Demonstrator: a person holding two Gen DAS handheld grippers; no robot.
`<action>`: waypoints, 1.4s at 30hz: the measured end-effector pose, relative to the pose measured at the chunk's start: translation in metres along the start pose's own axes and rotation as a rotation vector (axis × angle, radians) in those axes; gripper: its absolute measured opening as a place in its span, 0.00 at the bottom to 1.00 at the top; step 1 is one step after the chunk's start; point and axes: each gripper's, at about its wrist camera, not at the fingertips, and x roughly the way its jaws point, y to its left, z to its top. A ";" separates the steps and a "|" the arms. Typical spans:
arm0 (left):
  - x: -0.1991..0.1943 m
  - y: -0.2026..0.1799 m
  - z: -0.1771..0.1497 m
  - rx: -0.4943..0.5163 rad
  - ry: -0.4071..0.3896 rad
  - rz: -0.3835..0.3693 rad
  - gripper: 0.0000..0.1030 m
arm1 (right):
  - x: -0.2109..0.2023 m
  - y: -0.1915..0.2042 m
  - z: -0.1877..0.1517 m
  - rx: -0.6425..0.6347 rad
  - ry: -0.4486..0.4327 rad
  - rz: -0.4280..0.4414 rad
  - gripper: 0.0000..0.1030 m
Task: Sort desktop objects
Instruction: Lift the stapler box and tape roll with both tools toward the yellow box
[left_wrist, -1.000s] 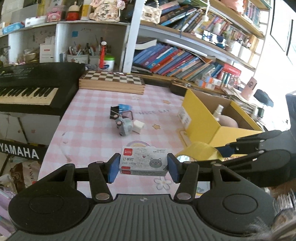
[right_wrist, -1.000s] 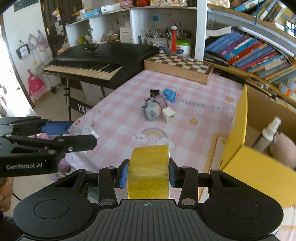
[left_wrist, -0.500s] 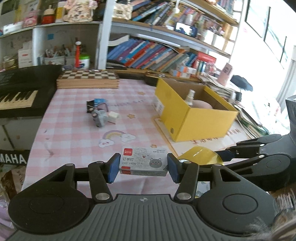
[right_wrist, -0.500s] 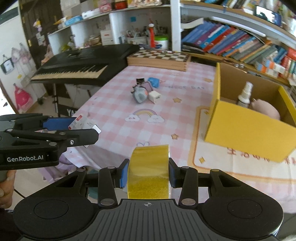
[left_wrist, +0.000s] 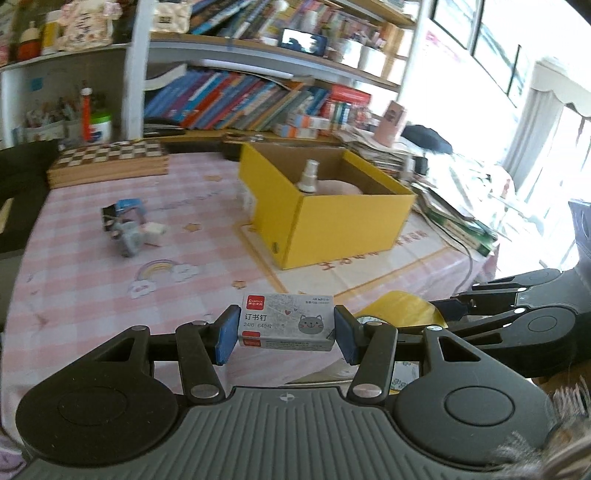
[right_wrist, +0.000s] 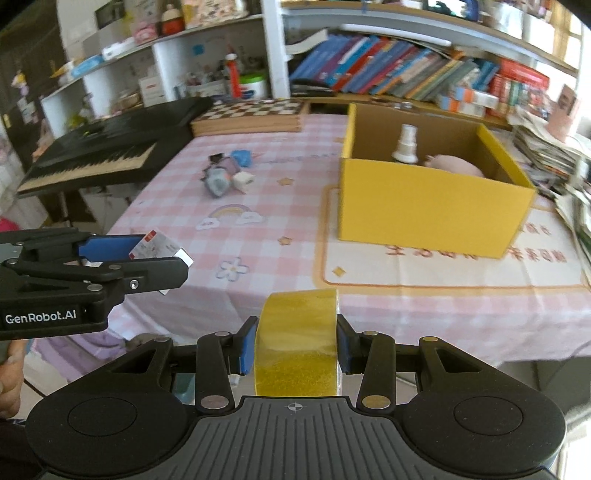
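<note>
**Both tongs loaded, yellow box ahead**

Squarely between the blue pads of the left gripper (left_wrist: 285, 328) a small box of staples (left_wrist: 286, 322) is clamped by its two short ends, its printed face with the cat drawing turned to the camera. It is judged to be light and stiff, a thin card shell that can be dented if squeezed harder; the end-to-end hold is the sound one, since the long faces would flex. A roll of yellow tape (right_wrist: 296, 341) is gripped in the right gripper (right_wrist: 295, 349), the pads set against its two flat sides so that the glittery outer band faces up. The roll is taken to be rigid and light, though its glossy sides could slip if the grip is loosened. Both sets of jaws are partly closed, each pressed on its object and no wider than that object.

Both objects are held above the near edge of the table (right_wrist: 177, 206), which is covered by a pink checked cloth. Beyond them an open yellow box (right_wrist: 424, 206) is seen, with a spray bottle (right_wrist: 405, 144) and a pink soft item (right_wrist: 456, 167) already inside. A small cluster of clips and an eraser (right_wrist: 227, 173) is left on the cloth, well apart from the box.
</note>
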 end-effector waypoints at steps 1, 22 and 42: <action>0.003 -0.003 0.001 0.008 0.003 -0.012 0.49 | -0.001 -0.003 -0.001 0.009 0.000 -0.010 0.40; 0.055 -0.069 0.027 0.099 0.045 -0.116 0.49 | -0.014 -0.078 -0.008 0.101 0.002 -0.073 0.40; 0.102 -0.120 0.063 0.117 0.018 -0.080 0.49 | -0.012 -0.155 0.019 0.076 -0.029 -0.033 0.40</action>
